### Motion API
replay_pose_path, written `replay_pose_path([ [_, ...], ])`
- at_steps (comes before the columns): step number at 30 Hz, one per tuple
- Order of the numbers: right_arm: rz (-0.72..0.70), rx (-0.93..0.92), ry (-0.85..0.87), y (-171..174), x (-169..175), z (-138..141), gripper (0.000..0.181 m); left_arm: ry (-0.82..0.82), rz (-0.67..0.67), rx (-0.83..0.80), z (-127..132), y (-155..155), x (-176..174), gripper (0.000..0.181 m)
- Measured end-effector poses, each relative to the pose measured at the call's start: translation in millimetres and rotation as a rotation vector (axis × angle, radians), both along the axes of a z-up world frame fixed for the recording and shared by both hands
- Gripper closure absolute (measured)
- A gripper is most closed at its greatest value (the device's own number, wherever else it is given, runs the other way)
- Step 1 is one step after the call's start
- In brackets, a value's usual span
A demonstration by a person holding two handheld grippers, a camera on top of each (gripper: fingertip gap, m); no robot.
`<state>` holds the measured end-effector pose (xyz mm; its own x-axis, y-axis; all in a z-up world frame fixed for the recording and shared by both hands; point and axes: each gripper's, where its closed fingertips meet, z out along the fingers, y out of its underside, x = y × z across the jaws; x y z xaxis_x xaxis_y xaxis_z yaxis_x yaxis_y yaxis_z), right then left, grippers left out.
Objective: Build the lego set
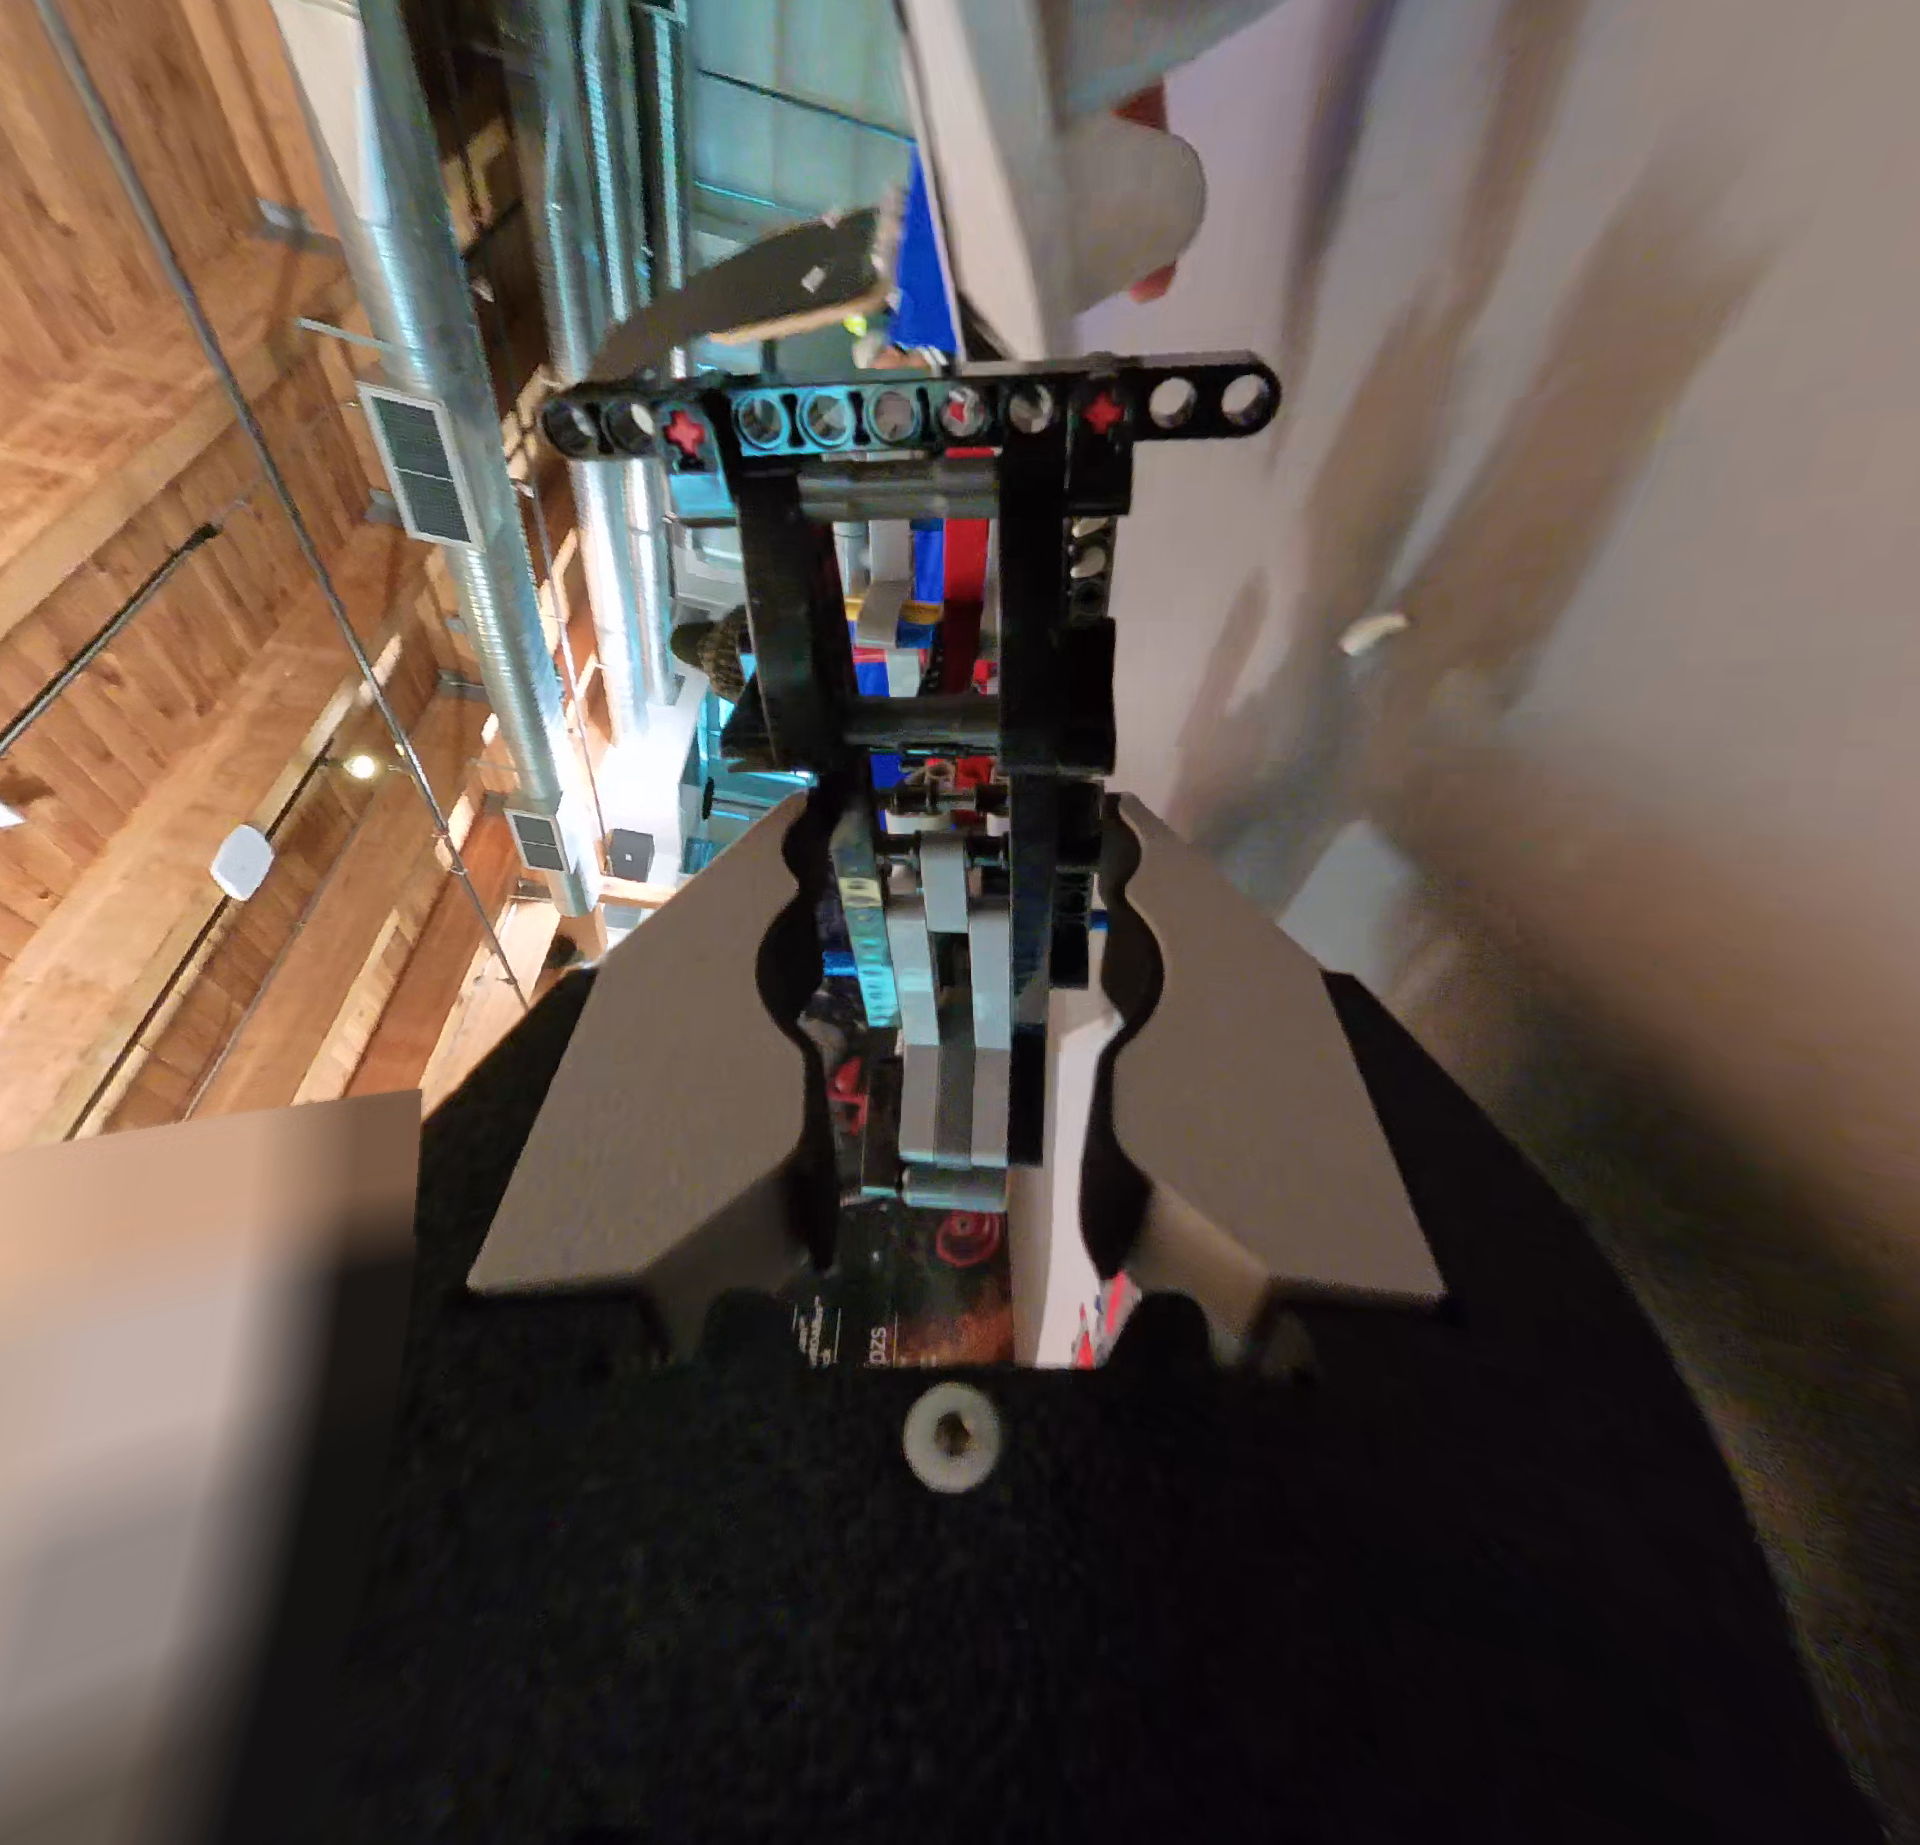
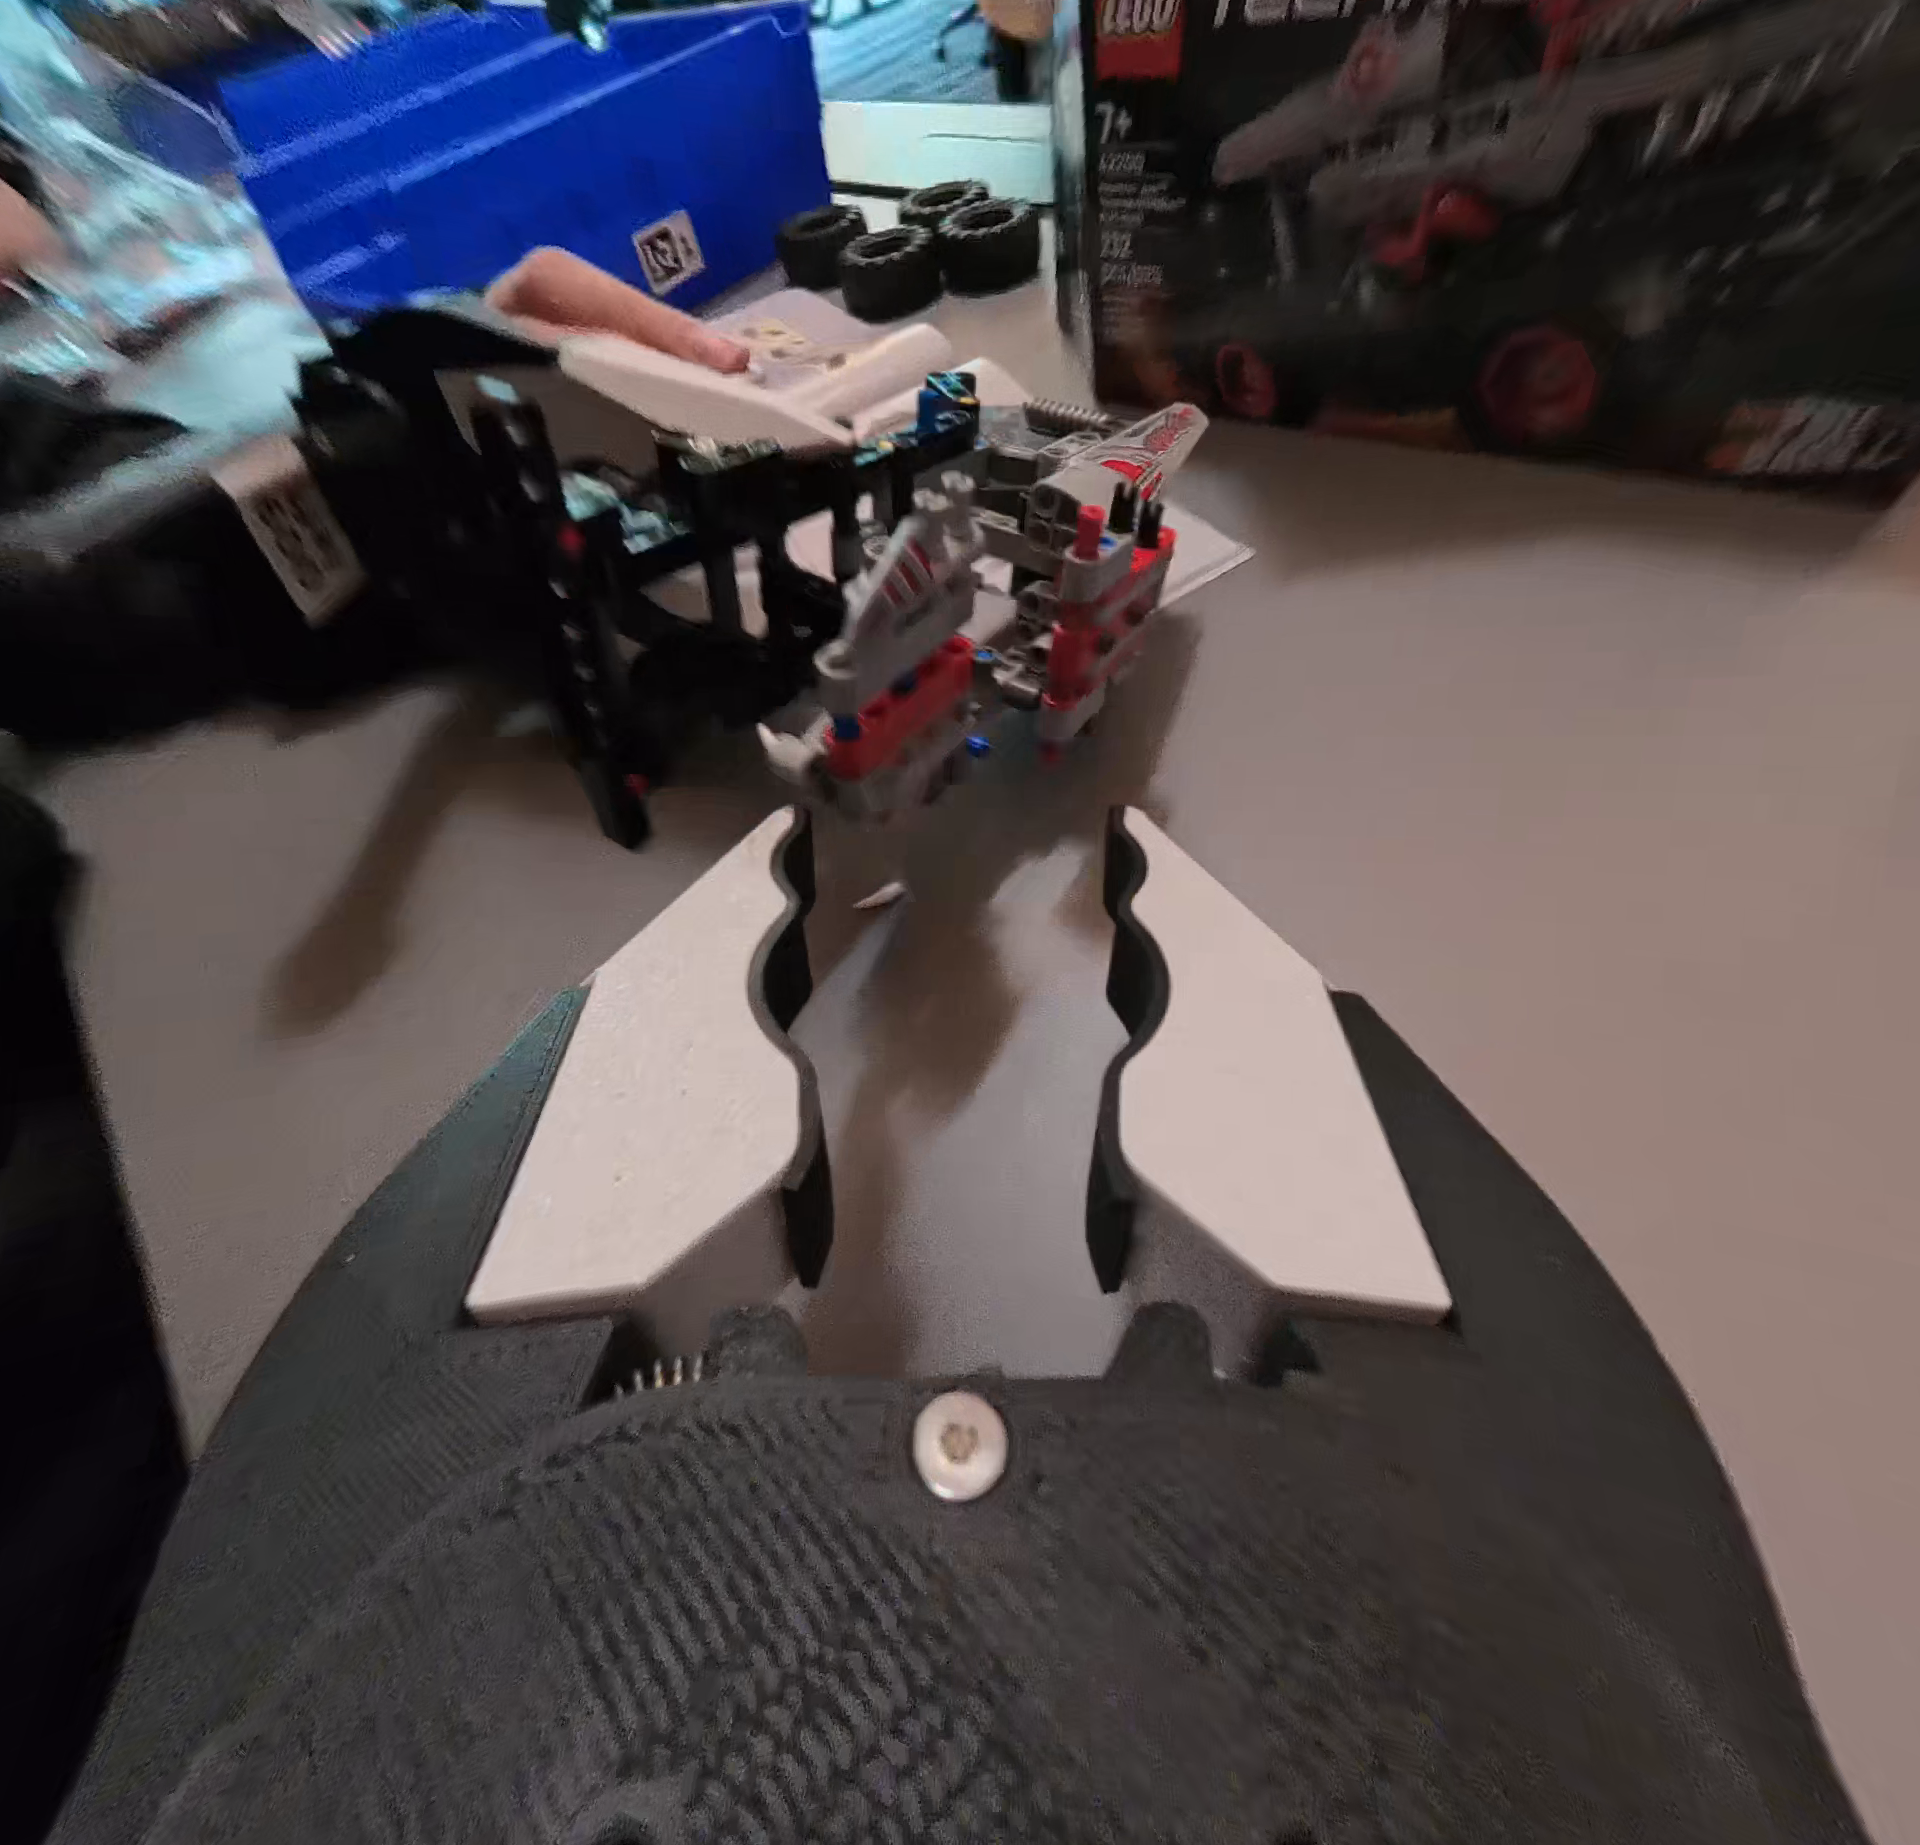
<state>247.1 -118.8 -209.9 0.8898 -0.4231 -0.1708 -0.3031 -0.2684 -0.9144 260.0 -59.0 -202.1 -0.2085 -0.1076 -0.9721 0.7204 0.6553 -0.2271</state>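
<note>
My left gripper [image 1: 961, 839] is shut on the partly built lego model [image 1: 914, 590], a black beam frame with grey, red and blue parts, and holds it turned on its side. The right wrist view shows the model [image 2: 914, 590] from the front, with its red and grey end toward me and the left gripper [image 2: 821, 413] clamped on its top. A person's finger [image 2: 623, 315] rests on that gripper. My right gripper [image 2: 956, 829] is open and empty, low over the table, just short of the model's red and grey end.
The lego set's box [image 2: 1455, 185] stands at the back right. Several black tyres [image 2: 914, 237] lie behind the model, next to a blue bin [image 2: 520, 133]. A sheet of paper [image 2: 1195, 548] lies under the model. A small white piece [image 2: 883, 896] lies on the beige table [image 2: 1455, 860]. The small white piece [image 2: 883, 896] lies around 6 cm away from my left fingertips.
</note>
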Motion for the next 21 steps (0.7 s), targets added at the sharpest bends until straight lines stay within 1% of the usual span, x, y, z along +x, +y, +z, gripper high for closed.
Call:
replay_pose_path([
  [1, 0.004, -0.017, -0.060, -1.2, -2.1, 5.9, 0.123, 0.004, -0.018, -0.039, 7.5, -0.2, -1.7, 0.132],
  [3, 0.030, -0.014, -0.158, -0.8, -9.1, 24.0, 0.123, 0.037, -0.045, -0.106, 19.6, 0.5, -3.1, 0.132],
  [6, 0.011, -0.049, -0.306, 0.7, -13.8, 48.4, 0.123, 0.132, -0.050, -0.221, 36.9, 4.3, -7.5, 0.132],
  [10, 0.036, -0.097, -0.489, 19.1, -30.7, 71.3, 0.120, 0.358, -0.073, -0.481, 61.4, 14.5, -30.4, 0.133],
  [13, 0.068, -0.045, -0.548, 45.2, -45.7, 84.5, 0.123, 0.524, -0.097, -0.689, 75.0, 28.5, -50.9, 0.133],
  [15, 0.041, -0.021, -0.521, 58.3, -45.5, 84.0, 0.127, 0.549, -0.075, -0.766, 77.5, 39.9, -62.9, 0.133],
  [16, 0.028, -0.029, -0.482, 62.9, -43.0, 77.1, 0.126, 0.535, -0.038, -0.771, 75.0, 45.5, -67.3, 0.133],
  [18, 0.059, -0.028, -0.370, 73.2, -46.3, 59.3, 0.124, 0.505, 0.017, -0.763, 68.2, 53.4, -78.9, 0.133],
  [19, 0.083, 0.024, -0.295, 79.5, -51.7, 56.1, 0.123, 0.496, 0.045, -0.754, 64.1, 56.3, -84.9, 0.134],
  [20, 0.123, 0.106, -0.221, 85.7, -59.8, 58.6, 0.131, 0.473, 0.077, -0.738, 60.7, 59.3, -91.0, 0.133],
  [21, 0.140, 0.198, -0.155, 89.4, -64.0, 65.1, 0.144, 0.429, 0.108, -0.716, 59.2, 62.4, -97.4, 0.133],
])
